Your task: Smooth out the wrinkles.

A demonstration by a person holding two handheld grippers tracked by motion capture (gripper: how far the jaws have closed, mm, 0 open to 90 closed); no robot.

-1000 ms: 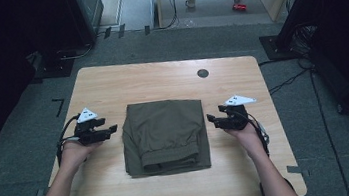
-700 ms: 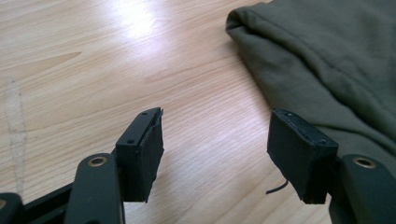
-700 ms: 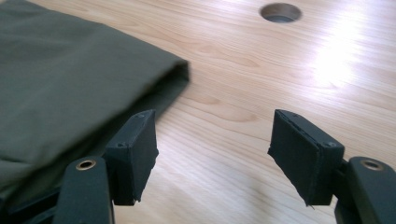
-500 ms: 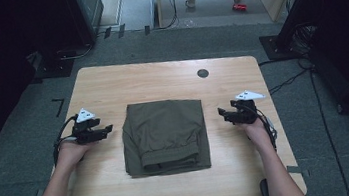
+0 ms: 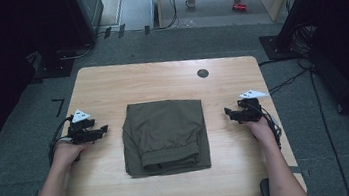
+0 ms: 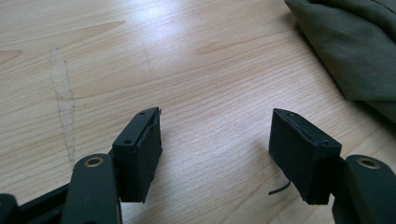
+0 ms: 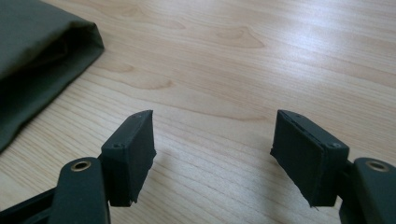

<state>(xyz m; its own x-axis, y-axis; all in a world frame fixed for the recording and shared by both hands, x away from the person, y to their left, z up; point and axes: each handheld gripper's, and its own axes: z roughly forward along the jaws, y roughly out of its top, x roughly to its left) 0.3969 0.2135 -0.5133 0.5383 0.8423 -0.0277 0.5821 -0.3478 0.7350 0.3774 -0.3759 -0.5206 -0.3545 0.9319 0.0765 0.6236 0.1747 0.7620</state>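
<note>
We are holding both sets of jaws wide over bare wood, nothing between them; the right gripper [image 5: 231, 114] has just been opening. The left gripper [image 5: 100, 131] is flanking the folded olive trousers [image 5: 165, 135], which are lying mid-table [image 5: 159, 74], apart from either gripper, probably because the folding looks finished.
</note>
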